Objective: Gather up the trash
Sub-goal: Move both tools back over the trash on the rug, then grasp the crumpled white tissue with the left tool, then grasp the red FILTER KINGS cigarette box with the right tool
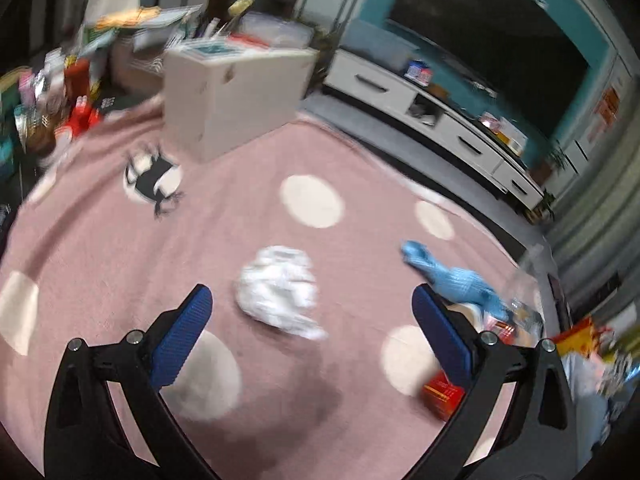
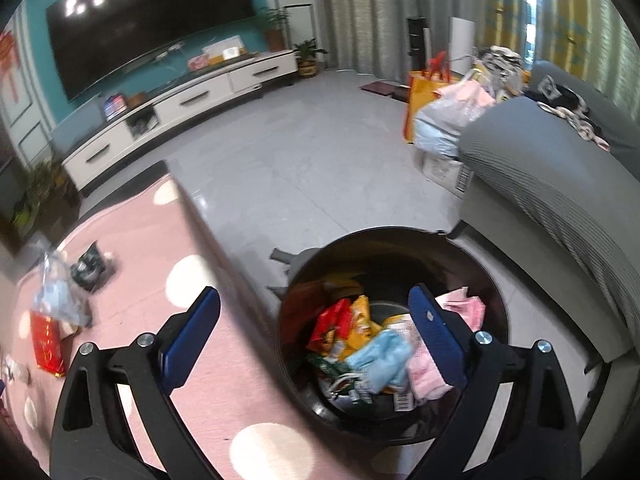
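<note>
Left hand-held gripper hangs wide open over a crumpled white tissue on the pink rug, not touching it. Right hand-held gripper is empty too, jaws spread above the black trash bin full of wrappers.

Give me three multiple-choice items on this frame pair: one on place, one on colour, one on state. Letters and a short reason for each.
1. Where does the crumpled white paper lie?
A. on the pink rug
B. in the bin
C. on the TV cabinet

2. What colour are the gripper pads?
A. red
B. blue
C. white

3. How does the right gripper stand over the black bin?
A. shut on a wrapper
B. open, nothing between its fingers
C. shut, empty

Key:
1 A: it sits on the pink rug, ahead of the open left gripper.
2 B: both views show blue pads.
3 B: its fingers stand wide apart with only the bin's trash below.
</note>
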Motion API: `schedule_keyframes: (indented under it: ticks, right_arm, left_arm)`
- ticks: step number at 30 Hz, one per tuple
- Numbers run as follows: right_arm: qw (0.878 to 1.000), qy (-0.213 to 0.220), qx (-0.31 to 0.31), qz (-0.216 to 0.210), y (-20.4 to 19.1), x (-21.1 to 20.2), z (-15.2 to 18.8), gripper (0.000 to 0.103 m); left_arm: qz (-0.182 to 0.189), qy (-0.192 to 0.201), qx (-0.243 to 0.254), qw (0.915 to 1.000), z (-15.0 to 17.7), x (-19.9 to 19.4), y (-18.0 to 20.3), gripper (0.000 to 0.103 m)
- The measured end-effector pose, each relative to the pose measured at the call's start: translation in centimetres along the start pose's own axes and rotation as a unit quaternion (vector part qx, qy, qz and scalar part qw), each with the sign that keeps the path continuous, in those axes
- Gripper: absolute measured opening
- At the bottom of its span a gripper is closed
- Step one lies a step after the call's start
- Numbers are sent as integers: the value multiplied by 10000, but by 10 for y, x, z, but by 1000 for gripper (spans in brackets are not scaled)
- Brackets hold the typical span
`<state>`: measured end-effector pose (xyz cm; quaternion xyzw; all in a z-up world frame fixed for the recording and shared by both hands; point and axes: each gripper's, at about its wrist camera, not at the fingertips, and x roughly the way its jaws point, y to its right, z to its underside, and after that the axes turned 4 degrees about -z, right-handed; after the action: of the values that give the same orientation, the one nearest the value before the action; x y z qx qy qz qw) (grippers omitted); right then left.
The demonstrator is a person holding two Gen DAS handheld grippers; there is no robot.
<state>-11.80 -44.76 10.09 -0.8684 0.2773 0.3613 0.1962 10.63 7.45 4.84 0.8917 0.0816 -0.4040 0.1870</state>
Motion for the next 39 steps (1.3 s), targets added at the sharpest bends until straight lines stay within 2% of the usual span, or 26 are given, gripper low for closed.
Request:
schedule_keyframes:
  ticks: [4,6,8,9,10,12,13,17,21,23,25,27,30,33,36,39]
  right_arm:
    - [9995,-75,-300,-50,-22,6,4,93]
    - [9990,-112,-431,-77,-30,9,6,93]
    - [9987,-145,-488,-95,-36,12,8,93]
    - [9986,-145,-496,-100,-38,13,9,93]
    - [9986,-135,-491,-104,-39,14,9,93]
    - [9987,-103,-478,-151,-42,13,10,93]
    - [9986,-86,-468,-216,-43,13,10,93]
    - [9982,-120,-357,-465,-44,15,11,93]
    - [9963,-275,-373,-721,-57,21,15,93]
    - [9940,-303,-446,-953,-69,21,19,93]
    - [9897,-338,-501,-1301,-88,19,25,93]
    - [9849,-421,-529,-1592,-104,19,31,93]
    - [9734,-711,-585,-2098,-147,22,46,93]
    - [9591,-961,-729,-2561,-201,24,58,93]
    - [9519,-1144,-900,-2695,-252,32,65,93]
    - [9525,-1286,-968,-2587,-291,47,71,93]
  left_arm:
    - [-230,-141,-173,9995,-3,32,-22,100]
    - [-229,-250,-208,9992,-1,44,-29,99]
    - [-122,-318,-283,9990,2,53,-34,96]
    - [-141,-137,-230,9995,4,51,-34,91]
    - [-140,-94,-173,9997,5,51,-34,77]
    - [-177,-42,-12,9998,8,52,-33,56]
    - [-119,-83,-6,9999,9,53,-34,32]
    - [-18,-180,6,9998,19,43,-36,29]
    - [-61,-222,64,9997,35,8,-38,29]
    - [84,-270,-88,9996,49,-16,-42,29]
    - [431,-322,-261,9982,64,-36,-46,29]
    - [533,-301,-82,9981,74,-48,-44,29]
    - [376,-238,171,9989,78,-50,-40,29]
    - [433,-353,196,9982,76,-46,-42,29]
    - [389,-436,146,9982,77,-41,-47,30]
    - [370,-466,167,9981,77,-40,-47,29]
